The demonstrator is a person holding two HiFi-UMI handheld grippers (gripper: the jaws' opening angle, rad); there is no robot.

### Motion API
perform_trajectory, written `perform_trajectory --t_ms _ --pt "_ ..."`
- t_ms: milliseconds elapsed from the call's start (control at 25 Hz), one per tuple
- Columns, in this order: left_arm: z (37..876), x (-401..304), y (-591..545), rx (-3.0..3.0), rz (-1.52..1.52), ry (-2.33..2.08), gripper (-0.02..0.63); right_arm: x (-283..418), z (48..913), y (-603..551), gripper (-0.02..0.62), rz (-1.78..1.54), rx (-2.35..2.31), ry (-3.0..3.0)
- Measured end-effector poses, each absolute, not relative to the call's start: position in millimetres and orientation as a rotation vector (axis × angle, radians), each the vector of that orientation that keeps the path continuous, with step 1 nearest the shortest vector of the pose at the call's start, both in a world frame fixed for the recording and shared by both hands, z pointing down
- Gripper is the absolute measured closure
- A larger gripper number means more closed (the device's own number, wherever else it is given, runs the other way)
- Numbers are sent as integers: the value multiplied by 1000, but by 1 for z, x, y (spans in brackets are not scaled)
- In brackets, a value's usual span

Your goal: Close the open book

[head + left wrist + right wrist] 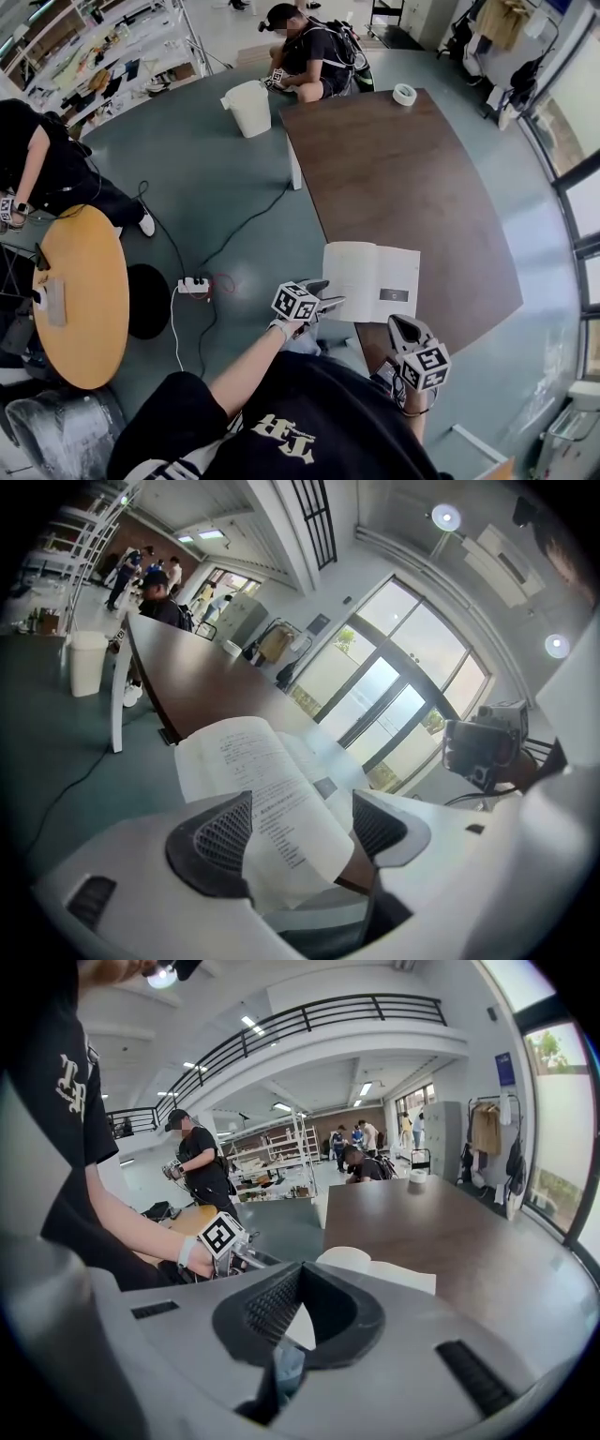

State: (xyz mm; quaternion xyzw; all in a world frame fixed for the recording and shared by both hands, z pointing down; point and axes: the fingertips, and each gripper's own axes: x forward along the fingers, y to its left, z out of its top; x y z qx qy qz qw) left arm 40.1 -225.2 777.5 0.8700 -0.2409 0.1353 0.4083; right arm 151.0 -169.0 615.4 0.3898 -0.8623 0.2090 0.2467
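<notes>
Lying open and flat by the near left corner of the brown table: the book, with its left page poking a little past the table's left edge. Holding the left gripper right at that loose page, jaws wide apart, page corner between them, pads not pressing on the paper. Keeping the right gripper just beside the book's near edge, jaws together at the tips, nothing in them. Not closed yet, then. Probably about to take the left page and swing it over onto the right one. Plenty to go wrong from here. Could bend, crease or even tear the paper by pinching only one thin sheet and leaving the rest of that half lying down. Could drag the whole book across the smooth table top by pulling too fast, or even tip it off the edge, being so close to the corner already. Could see the pages flop back open by letting go too soon. Could miss the page altogether by squeezing in the wrong spot, with only a small corner sitting between the pads. Might help to hold the right half down with the right gripper, but gently, so as not to mark the page.
</notes>
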Motion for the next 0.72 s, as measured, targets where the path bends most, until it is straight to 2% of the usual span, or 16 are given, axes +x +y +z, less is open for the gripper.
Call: perform_trajectory --t_ms 400,720 --pt "846 37 -243 2080 519 -702 276 164 619 -184 607 574 1057 -2283" --pt "883 30 -248 1987 536 -689 276 165 629 -188 607 597 1032 -2252"
